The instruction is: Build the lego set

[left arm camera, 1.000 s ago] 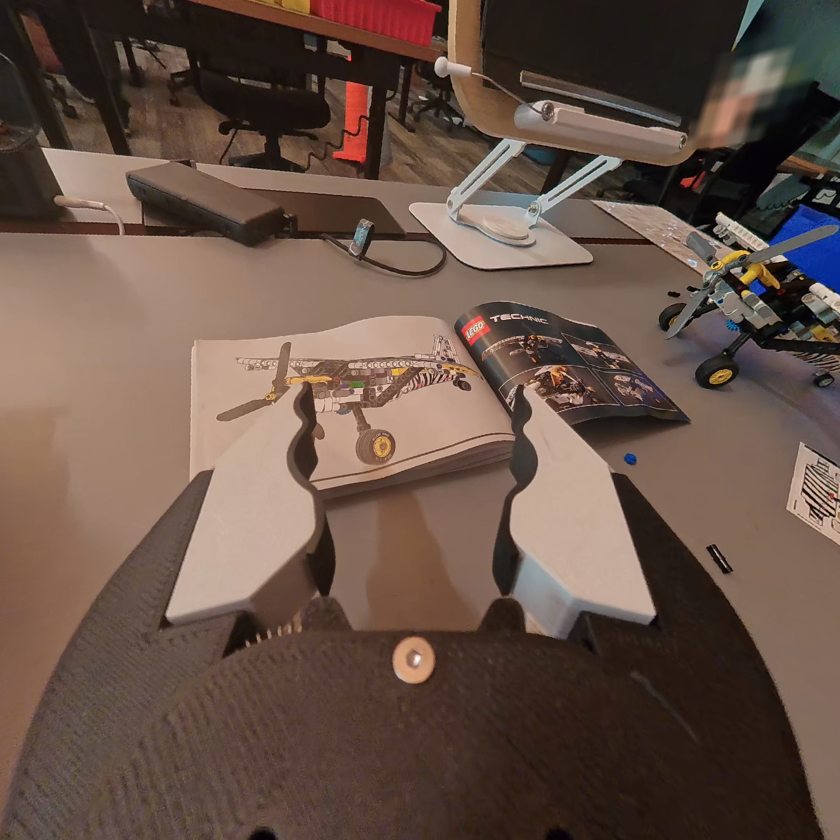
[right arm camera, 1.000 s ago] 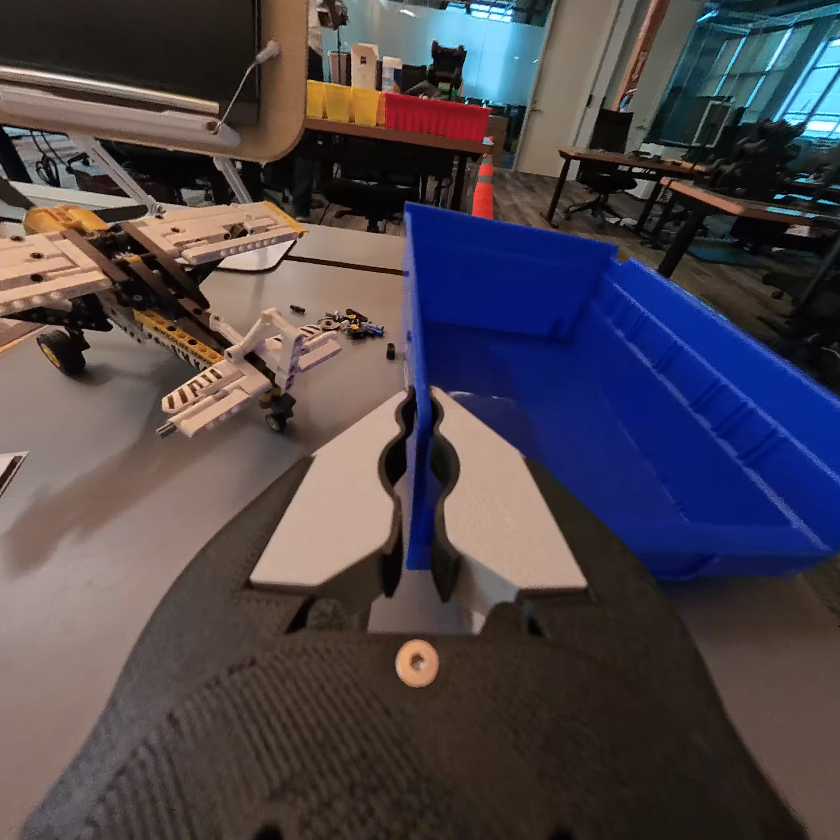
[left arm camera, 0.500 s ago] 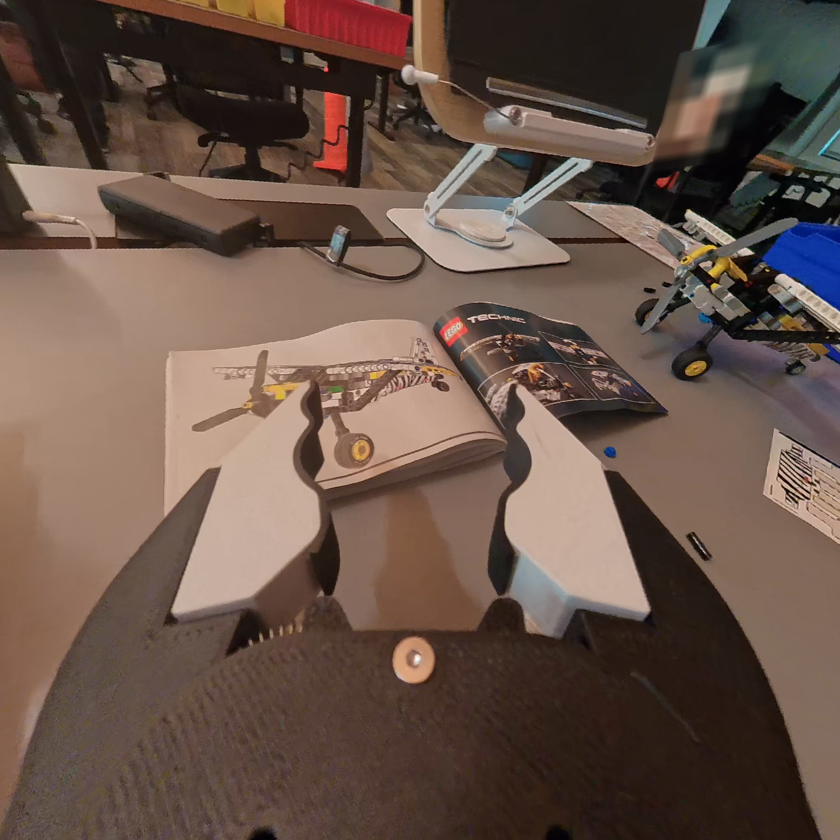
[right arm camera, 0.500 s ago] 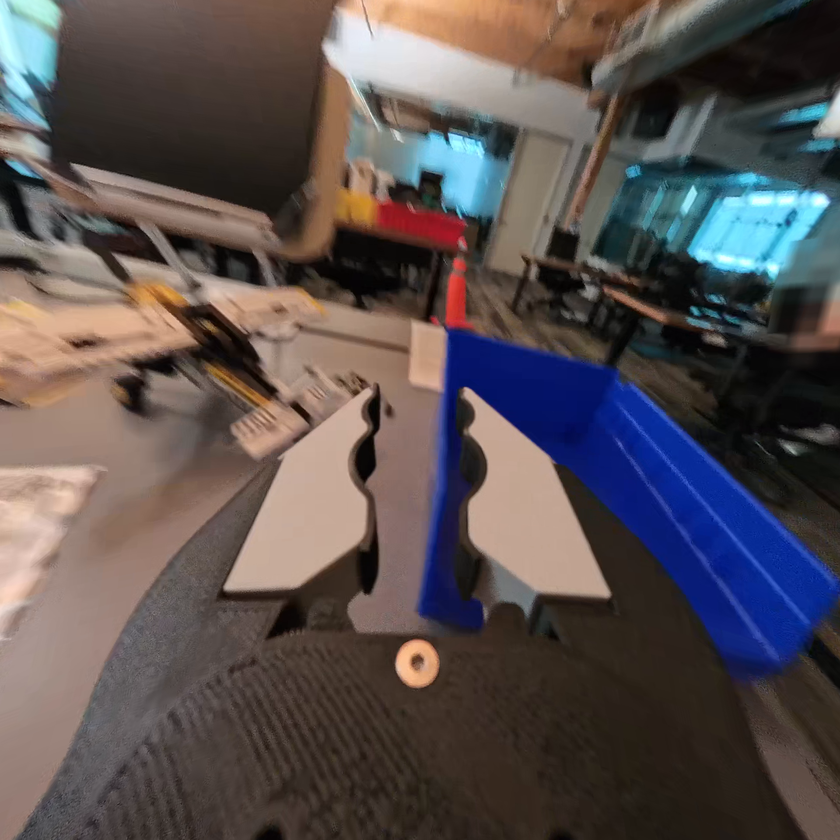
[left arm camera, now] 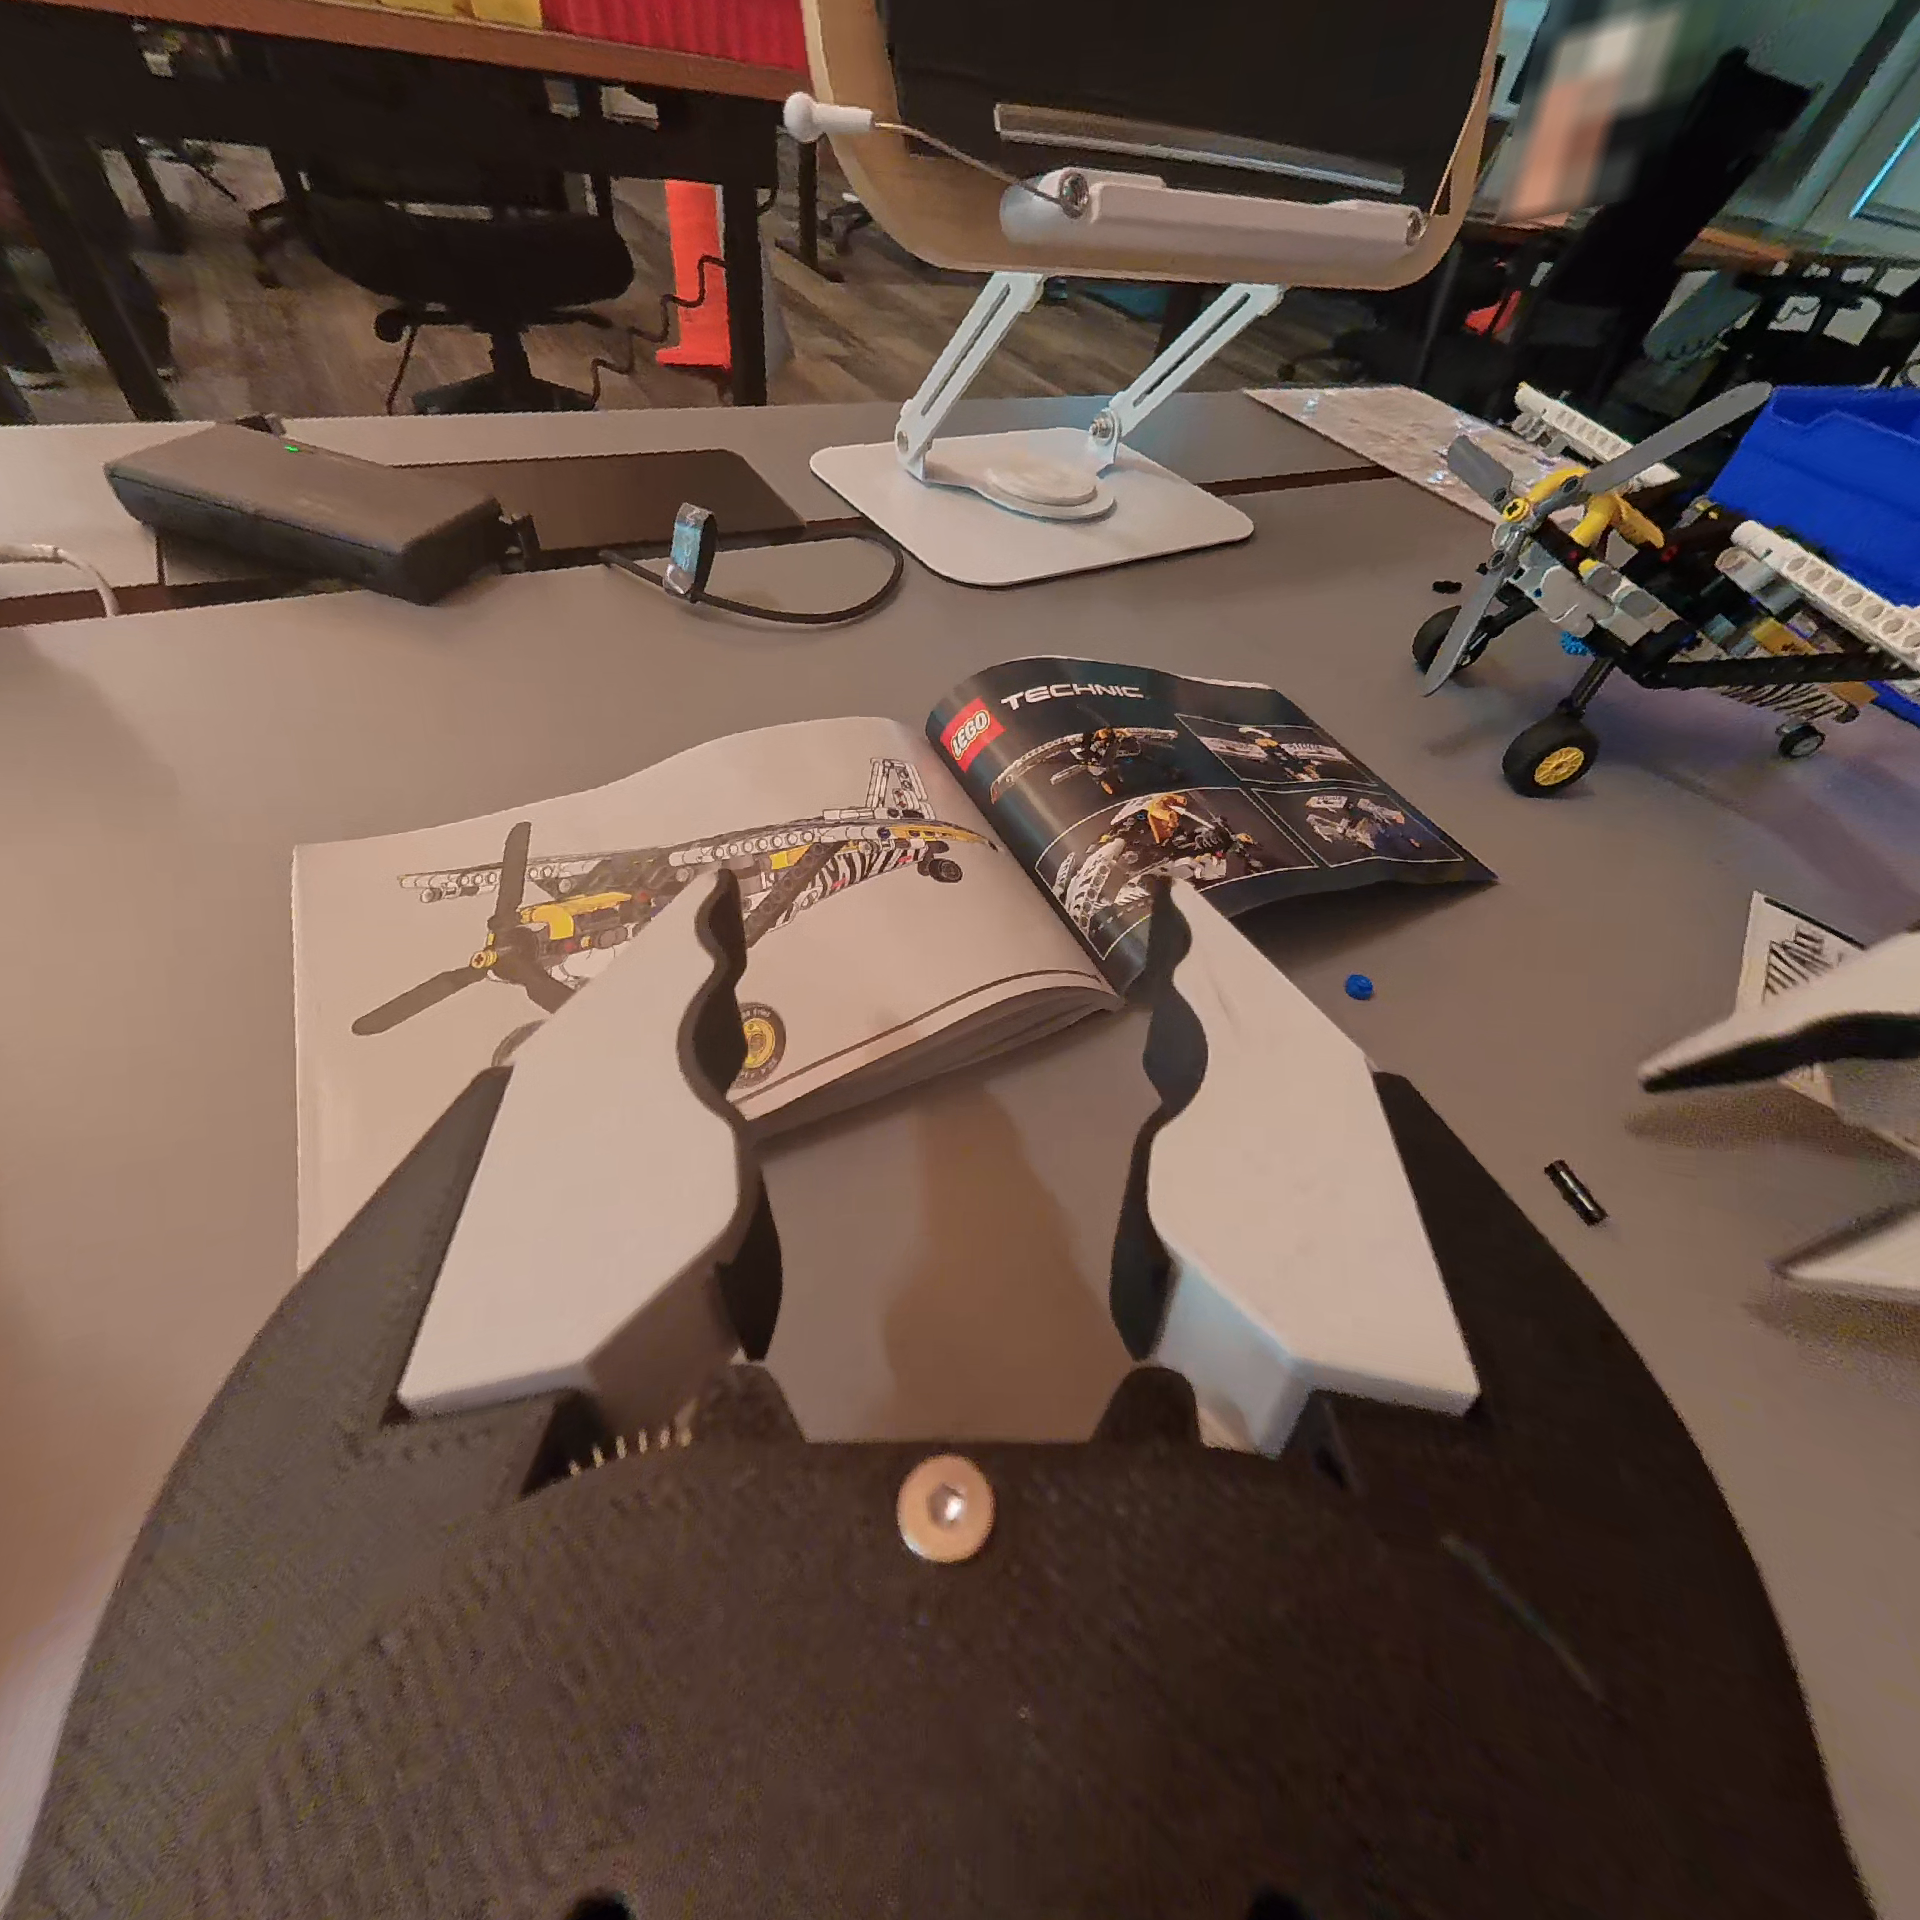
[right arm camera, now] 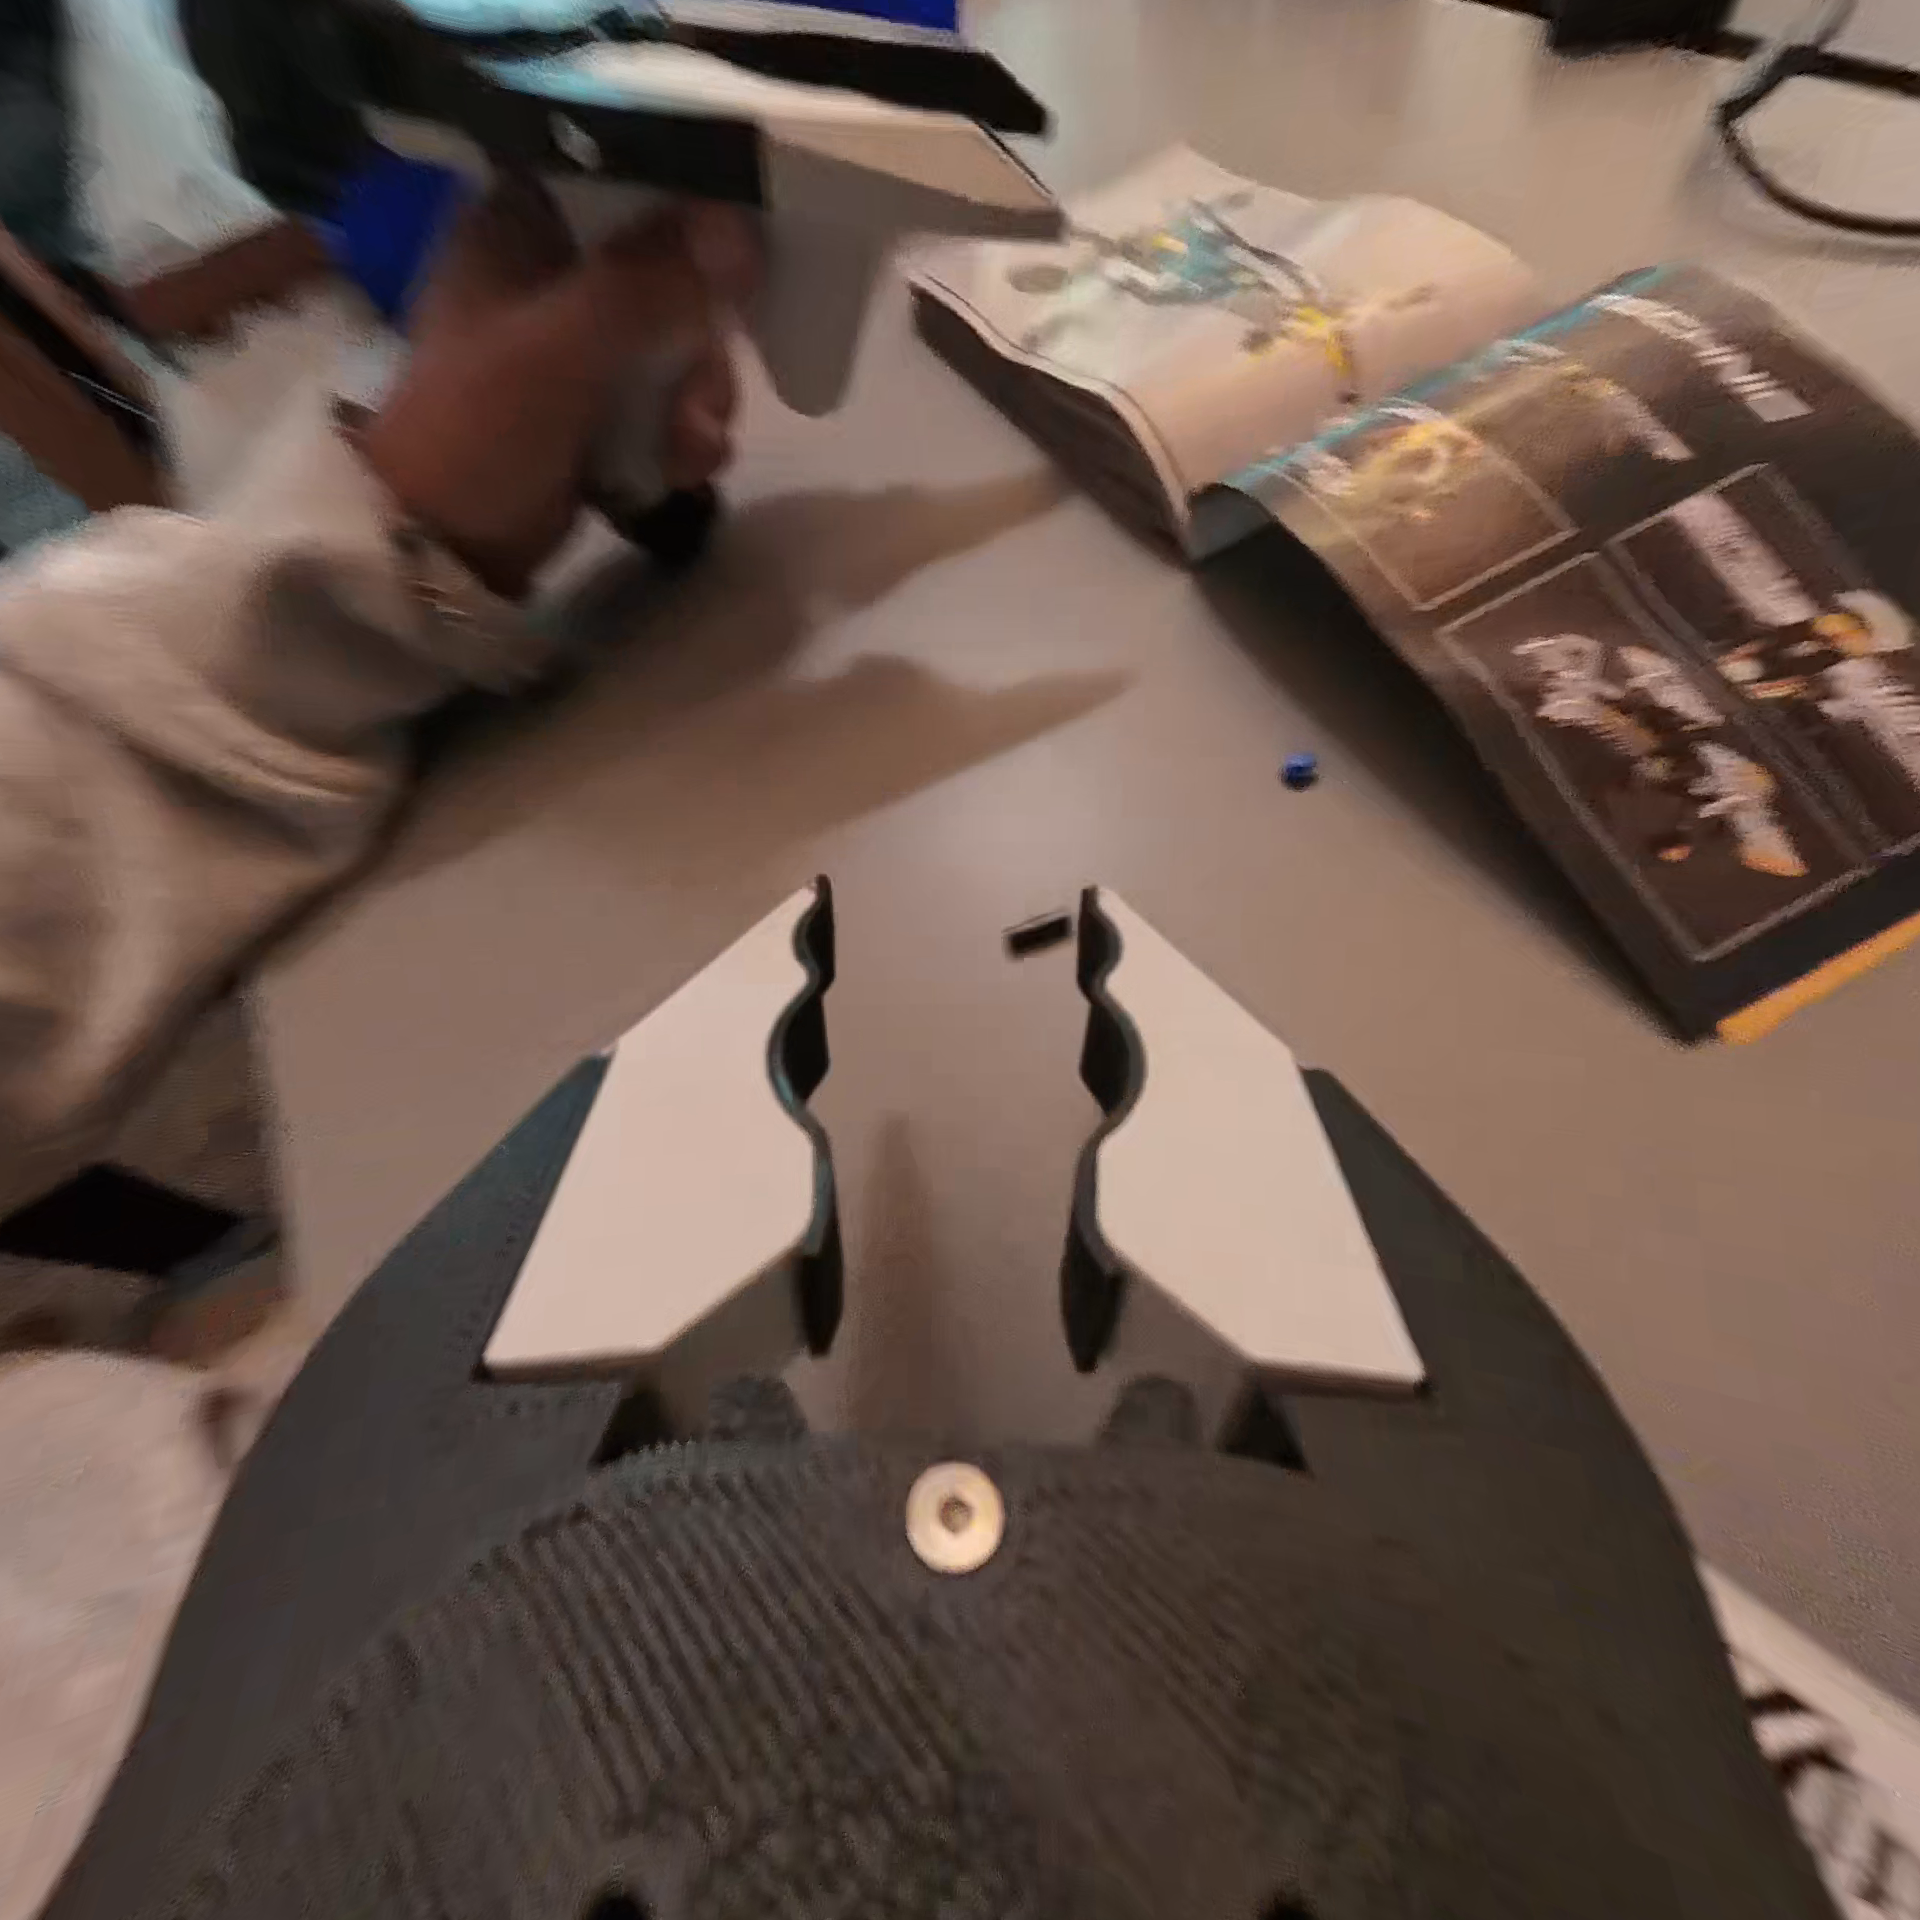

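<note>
My left gripper [left arm camera: 940, 894] is open and empty, held over the near edge of the open instruction booklet [left arm camera: 831, 883] on the grey table. The built lego plane [left arm camera: 1662, 592] stands at the far right. My right gripper [right arm camera: 951, 899] is open and empty, low over the table. A small black lego pin [right arm camera: 1037, 935] lies just ahead, beside its right fingertip; the pin also shows in the left wrist view [left arm camera: 1575, 1191]. A tiny blue piece [right arm camera: 1298, 770] lies farther on, also in the left wrist view [left arm camera: 1357, 985]. The right gripper's fingers [left arm camera: 1787, 1039] show blurred at the right edge.
A blue bin [left arm camera: 1829, 468] sits behind the plane. A monitor on a white stand [left arm camera: 1029, 488], a black power brick [left arm camera: 301, 509] and a cable lie at the back. A sticker sheet [left arm camera: 1797, 956] lies right. A person's hand and sleeve [right arm camera: 208, 665] hold the left gripper. The tiny blue piece [right arm camera: 1298, 770] lies some 7 cm from my right tips, 12 cm from my left tips. My left wrist view [left arm camera: 1357, 987] looks at it from another angle. About 20 cm separates my right fingertips from the built lego plane [left arm camera: 1662, 592].
My right gripper has let go of the blue bin's wall, opened, and swung left and down toward the black pin. My left gripper stayed open and drifted slightly over the booklet.
</note>
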